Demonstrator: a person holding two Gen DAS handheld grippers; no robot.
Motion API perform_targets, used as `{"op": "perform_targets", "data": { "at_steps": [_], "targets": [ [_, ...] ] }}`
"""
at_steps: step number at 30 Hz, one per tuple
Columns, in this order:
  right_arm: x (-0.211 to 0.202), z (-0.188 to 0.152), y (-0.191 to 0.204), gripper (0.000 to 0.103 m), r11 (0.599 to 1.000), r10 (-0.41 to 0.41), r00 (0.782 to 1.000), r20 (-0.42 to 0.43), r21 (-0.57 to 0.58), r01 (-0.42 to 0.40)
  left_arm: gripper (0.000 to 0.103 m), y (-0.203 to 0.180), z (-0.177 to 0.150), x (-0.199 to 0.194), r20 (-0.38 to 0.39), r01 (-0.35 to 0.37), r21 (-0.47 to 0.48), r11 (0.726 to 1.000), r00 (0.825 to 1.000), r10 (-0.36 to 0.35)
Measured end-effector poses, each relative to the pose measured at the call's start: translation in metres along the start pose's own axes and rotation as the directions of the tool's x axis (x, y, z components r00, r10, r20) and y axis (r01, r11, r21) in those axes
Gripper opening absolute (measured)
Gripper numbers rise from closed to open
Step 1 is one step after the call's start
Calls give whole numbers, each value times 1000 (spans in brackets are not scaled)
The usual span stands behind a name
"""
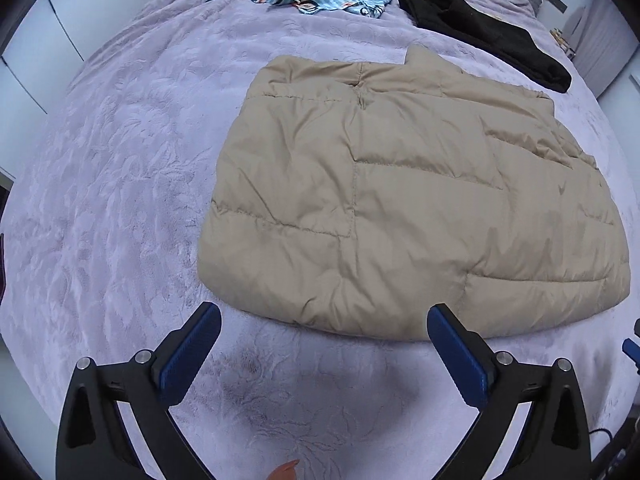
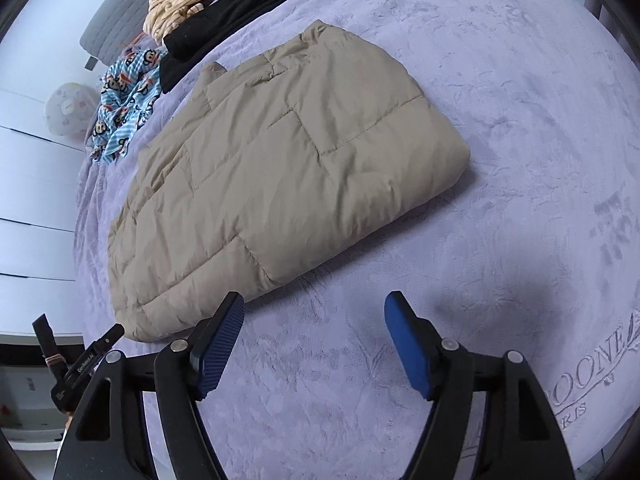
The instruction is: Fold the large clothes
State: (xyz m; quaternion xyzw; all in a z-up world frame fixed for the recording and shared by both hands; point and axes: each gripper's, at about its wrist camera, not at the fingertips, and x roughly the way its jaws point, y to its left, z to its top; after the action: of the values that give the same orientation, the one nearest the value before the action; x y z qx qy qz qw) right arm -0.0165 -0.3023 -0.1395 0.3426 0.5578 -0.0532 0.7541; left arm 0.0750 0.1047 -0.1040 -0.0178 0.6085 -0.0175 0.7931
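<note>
STEP: release after fold | ITEM: beige puffer jacket, folded flat on lilac bedspread, 12 o'clock of both tools | left gripper: wide open, empty | right gripper: open, empty | ADVICE: retreat clear without snagging hem.

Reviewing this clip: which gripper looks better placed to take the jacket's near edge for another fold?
Probably left. The open left gripper hangs over the tan jacket hem; the open right gripper sits mostly over bare blanket.
</note>
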Motion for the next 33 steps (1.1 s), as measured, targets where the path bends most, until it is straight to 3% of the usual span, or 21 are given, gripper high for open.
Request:
{"op": "perform_targets", "data": {
  "at_steps": [5,8,14,18,20,24,30,33],
  "targets": [
    [3,-4,-3,85,998,48,999,-2,32,-48,103,4,-8,6,-36,38,-13,999,999,-39],
    [7,-7,-5,103,994,96,995,-2,53,-96,103,6,-14,9,-35,50,-40,998,998,-52],
    [20,-9,-12,103,964,223,975,2,151,-220,103,15,-22,20,-54,129,-142,981,989,-138],
    [31,-7,-21,103,940,269,963,-6,219,-261,103,20,-28,30,-73,174,-196,965,979,-192],
    [37,-6,-25,103,932,285,958,-22,241,-272,103,25,-30,34,-68,223,-245,944,967,-246],
    [47,-6,-39,103,906,315,949,-14,303,-296,103,46,-34,40,-18,316,-372,873,938,-347],
    [57,-2,-56,103,847,388,921,32,382,-370,103,75,-39,65,23,402,-503,765,891,-453],
    [63,4,-57,103,836,406,913,42,387,-389,103,83,-37,70,74,451,-529,719,868,-490]
  ]
}}
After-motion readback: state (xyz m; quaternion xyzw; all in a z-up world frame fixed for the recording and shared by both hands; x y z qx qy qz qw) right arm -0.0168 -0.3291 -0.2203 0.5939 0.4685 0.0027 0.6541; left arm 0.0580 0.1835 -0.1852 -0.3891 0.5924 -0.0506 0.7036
